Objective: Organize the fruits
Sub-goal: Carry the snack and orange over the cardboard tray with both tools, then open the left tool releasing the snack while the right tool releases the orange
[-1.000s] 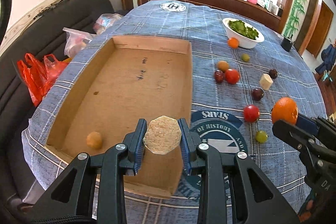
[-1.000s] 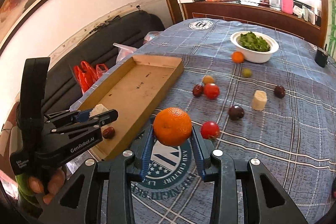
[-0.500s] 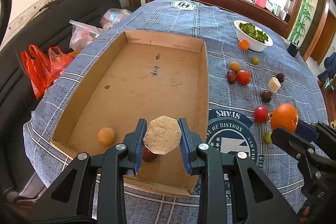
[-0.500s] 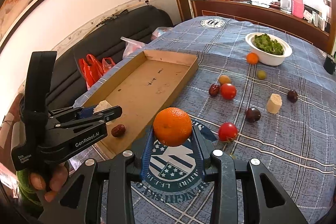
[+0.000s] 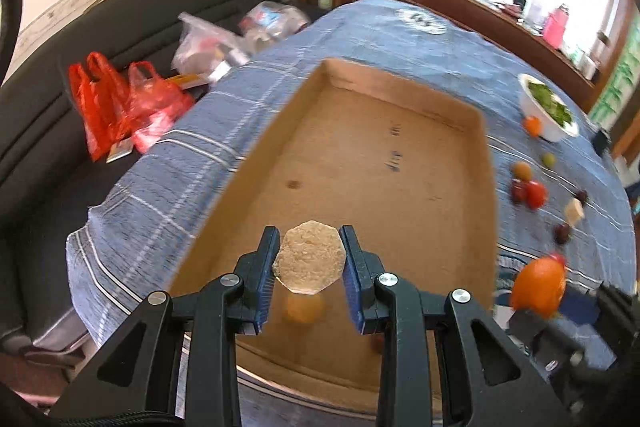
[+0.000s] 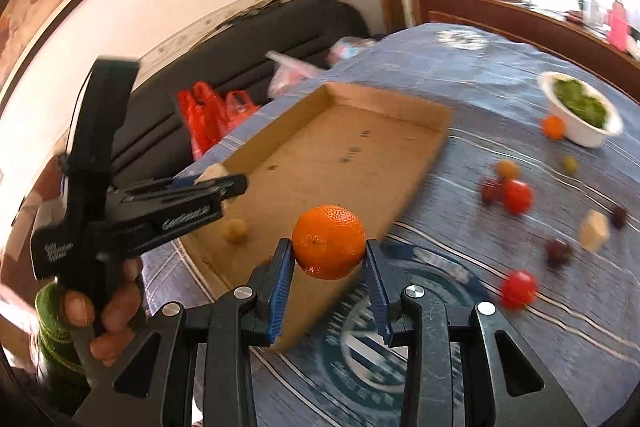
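Note:
My left gripper point(image 5: 309, 265) is shut on a pale, faceted fruit chunk point(image 5: 309, 262) and holds it above the near end of a shallow cardboard box point(image 5: 352, 171). A small yellow-orange fruit point(image 5: 303, 308) lies in the box just under it. My right gripper point(image 6: 328, 259) is shut on an orange point(image 6: 329, 241) above the box's near right corner point(image 6: 352, 163). The left gripper also shows in the right wrist view point(image 6: 218, 187), and the orange shows in the left wrist view point(image 5: 538, 287).
Loose fruits lie on the blue checked tablecloth point(image 6: 480, 95) right of the box: red tomatoes point(image 6: 517, 195), dark plums point(image 6: 558, 251), a pale chunk point(image 6: 595, 235), a small orange point(image 6: 553, 127). A white bowl of greens point(image 6: 580, 109) stands far right. Red bags point(image 5: 120, 107) lie on the black sofa.
Both grippers have moved left and forward over the box's near end, each still holding its fruit. The views are blurred by motion.

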The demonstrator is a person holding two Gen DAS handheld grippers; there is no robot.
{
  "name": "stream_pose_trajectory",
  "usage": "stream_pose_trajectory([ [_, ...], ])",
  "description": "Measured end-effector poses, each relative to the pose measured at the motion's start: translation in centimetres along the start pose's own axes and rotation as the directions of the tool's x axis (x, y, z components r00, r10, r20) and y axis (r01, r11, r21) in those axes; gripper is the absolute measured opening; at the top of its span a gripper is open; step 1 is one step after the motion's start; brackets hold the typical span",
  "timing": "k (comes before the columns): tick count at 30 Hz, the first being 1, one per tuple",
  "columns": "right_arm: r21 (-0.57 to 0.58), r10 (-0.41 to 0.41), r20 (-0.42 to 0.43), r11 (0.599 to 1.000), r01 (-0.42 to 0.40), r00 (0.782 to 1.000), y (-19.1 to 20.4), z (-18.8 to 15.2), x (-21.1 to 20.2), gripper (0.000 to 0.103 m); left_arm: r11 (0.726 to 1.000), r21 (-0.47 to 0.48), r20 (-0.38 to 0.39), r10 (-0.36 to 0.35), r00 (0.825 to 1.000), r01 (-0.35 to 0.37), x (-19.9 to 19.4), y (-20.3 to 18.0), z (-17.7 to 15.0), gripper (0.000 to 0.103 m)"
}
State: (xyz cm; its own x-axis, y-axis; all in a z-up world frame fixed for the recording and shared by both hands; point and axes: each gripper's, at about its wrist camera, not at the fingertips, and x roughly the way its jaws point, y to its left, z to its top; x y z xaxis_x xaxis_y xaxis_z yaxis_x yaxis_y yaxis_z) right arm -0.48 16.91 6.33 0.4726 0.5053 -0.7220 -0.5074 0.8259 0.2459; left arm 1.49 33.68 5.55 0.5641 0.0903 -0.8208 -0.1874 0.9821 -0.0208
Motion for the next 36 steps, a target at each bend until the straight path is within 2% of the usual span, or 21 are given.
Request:
stream_pose_trajectory([
  [7,-0.015,0.02,-0.085,1.0,-0.021,0.996,1.1,1.0,5.1,0.035,0.999,-0.028,-0.06,0.036,0.998,-0.038,3.0,2.0,-0.1,0.028],
  [15,-0.037,0.011,-0.152,0.999,-0.017,0.988,1.7,0.6,8.3,0.035,0.998,-0.028,-0.116,0.045,0.992,-0.049,5.2,2.3,-0.3,0.028],
  [18,-0.048,0.004,-0.167,0.999,-0.012,0.986,2.0,0.6,9.0,0.035,0.998,-0.014,-0.109,0.063,0.992,-0.065,5.3,1.9,-0.3,0.028],
  [25,-0.091,-0.035,-0.173,0.996,0.019,0.984,2.7,0.4,9.4,0.037,0.996,-0.005,-0.113,0.084,0.99,-0.085,5.4,1.7,-0.2,0.03],
  [29,-0.093,-0.039,-0.17,0.995,0.023,0.985,2.6,0.3,9.0,0.037,0.998,-0.029,-0.125,0.052,0.991,-0.056,5.0,1.9,-0.2,0.037],
  [32,-0.086,-0.04,-0.157,0.996,0.026,0.987,2.5,0.4,8.4,0.039,0.998,-0.032,-0.107,0.045,0.993,-0.048,4.2,2.0,-0.2,0.038],
  [34,-0.078,-0.04,-0.142,0.997,0.029,0.989,2.4,0.6,7.8,0.043,0.998,-0.034,-0.089,0.04,0.995,-0.043,3.4,2.0,-0.2,0.044],
  [36,-0.071,-0.037,-0.125,0.997,0.028,0.991,2.4,0.8,7.0,0.043,0.999,-0.032,-0.071,0.036,0.997,-0.039,2.7,1.9,-0.1,0.046],
])
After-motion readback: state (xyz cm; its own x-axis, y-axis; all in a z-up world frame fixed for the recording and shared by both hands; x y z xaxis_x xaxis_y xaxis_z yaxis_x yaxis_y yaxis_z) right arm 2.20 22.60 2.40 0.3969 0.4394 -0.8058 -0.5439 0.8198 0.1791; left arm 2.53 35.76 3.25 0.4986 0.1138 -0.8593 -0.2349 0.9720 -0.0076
